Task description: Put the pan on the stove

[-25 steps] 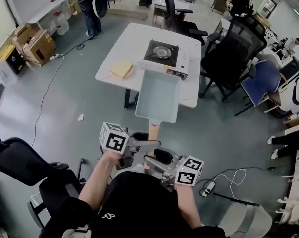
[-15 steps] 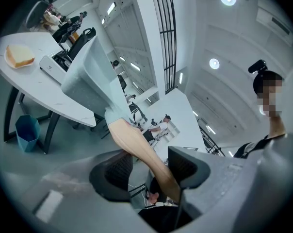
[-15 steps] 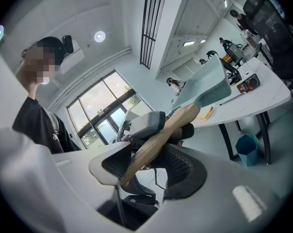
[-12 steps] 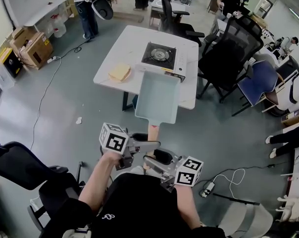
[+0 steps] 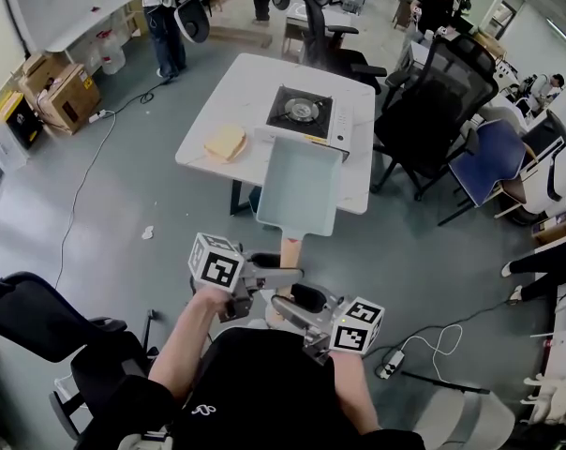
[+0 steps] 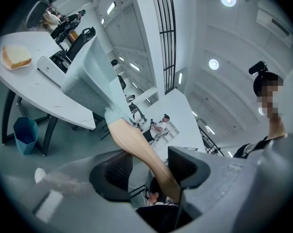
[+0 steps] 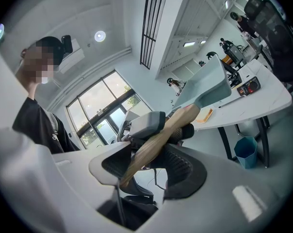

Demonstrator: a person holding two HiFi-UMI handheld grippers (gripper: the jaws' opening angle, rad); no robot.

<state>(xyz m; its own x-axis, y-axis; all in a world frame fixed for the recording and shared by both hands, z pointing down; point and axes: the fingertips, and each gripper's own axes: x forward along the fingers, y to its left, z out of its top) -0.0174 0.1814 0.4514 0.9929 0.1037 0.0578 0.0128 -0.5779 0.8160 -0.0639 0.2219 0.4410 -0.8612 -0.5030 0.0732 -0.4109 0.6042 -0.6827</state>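
A pale blue-green rectangular pan with a wooden handle hangs in the air in front of a white table. On that table sits a portable gas stove, just beyond the pan's far rim in the head view. My left gripper and right gripper both clamp the handle from opposite sides, close to my body. In the left gripper view the handle runs between the jaws up to the pan. The right gripper view shows the handle crossing the jaws toward the pan.
A slice of bread lies on the table's left part. Black office chairs crowd the table's right and far sides. A blue bin stands under the table. Cardboard boxes and a floor cable are at left.
The table and stove have drifted slightly nearer and lower in the head view. The pan and both grippers keep the same hold.
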